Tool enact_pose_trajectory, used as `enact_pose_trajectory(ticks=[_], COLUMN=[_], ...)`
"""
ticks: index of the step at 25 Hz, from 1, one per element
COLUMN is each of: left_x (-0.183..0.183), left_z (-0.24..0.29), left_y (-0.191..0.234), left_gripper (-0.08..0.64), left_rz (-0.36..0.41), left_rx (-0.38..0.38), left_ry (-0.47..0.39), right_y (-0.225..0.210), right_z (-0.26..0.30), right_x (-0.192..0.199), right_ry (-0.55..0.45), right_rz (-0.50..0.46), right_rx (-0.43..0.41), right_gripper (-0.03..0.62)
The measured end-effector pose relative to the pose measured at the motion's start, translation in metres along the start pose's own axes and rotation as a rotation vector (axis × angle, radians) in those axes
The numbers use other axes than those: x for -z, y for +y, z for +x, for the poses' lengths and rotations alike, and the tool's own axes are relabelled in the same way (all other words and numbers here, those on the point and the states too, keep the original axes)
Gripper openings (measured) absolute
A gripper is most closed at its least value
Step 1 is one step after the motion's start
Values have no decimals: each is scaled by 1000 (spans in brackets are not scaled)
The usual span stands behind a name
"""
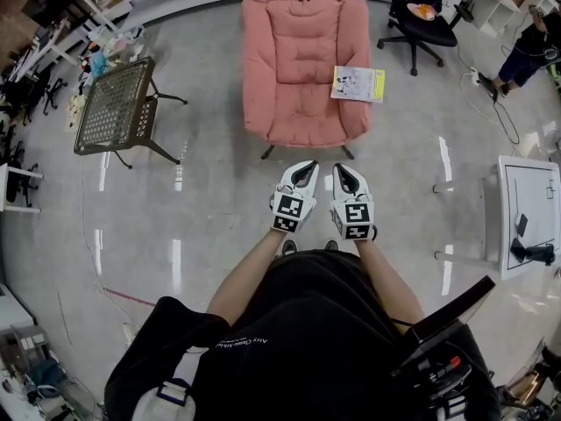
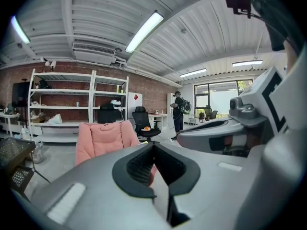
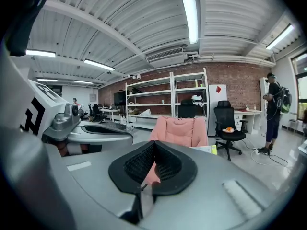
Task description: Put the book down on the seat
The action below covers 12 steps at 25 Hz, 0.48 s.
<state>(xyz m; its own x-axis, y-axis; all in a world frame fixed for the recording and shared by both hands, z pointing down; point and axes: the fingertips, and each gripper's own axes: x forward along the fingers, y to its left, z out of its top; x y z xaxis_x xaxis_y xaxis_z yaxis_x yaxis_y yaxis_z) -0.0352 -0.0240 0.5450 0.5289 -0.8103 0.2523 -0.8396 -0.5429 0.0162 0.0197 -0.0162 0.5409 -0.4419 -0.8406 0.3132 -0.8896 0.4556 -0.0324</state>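
Note:
A pink armchair (image 1: 298, 60) stands on the grey floor straight ahead of me. A thin book (image 1: 358, 84) with a white and yellow cover lies flat on the chair's right side, over the arm. Both grippers hang side by side in front of the person's body, short of the chair's front legs. The left gripper (image 1: 306, 167) is shut with nothing in it. The right gripper (image 1: 343, 170) is shut and empty too. In the left gripper view the armchair (image 2: 103, 140) shows beyond the closed jaws. In the right gripper view the book (image 3: 207, 149) shows at the armchair's (image 3: 180, 131) right edge.
A metal mesh table (image 1: 117, 105) stands left of the armchair. A black office chair (image 1: 421, 20) with an orange thing on its seat is at the back right, near a standing person (image 1: 530, 46). A white table (image 1: 530, 213) is at the right.

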Motion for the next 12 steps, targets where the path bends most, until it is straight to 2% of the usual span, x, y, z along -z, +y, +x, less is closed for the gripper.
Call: enact_pose_trajectory(ticks=[12], left_x=[14], left_z=[3], left_y=[4], left_gripper=[-3], left_rz=[-17], left_rx=[-2], left_ry=[48], right_y=[1], right_z=[10], right_x=[3], right_ry=[31], right_rz=[2], right_rx=[-20], right_gripper=[9])
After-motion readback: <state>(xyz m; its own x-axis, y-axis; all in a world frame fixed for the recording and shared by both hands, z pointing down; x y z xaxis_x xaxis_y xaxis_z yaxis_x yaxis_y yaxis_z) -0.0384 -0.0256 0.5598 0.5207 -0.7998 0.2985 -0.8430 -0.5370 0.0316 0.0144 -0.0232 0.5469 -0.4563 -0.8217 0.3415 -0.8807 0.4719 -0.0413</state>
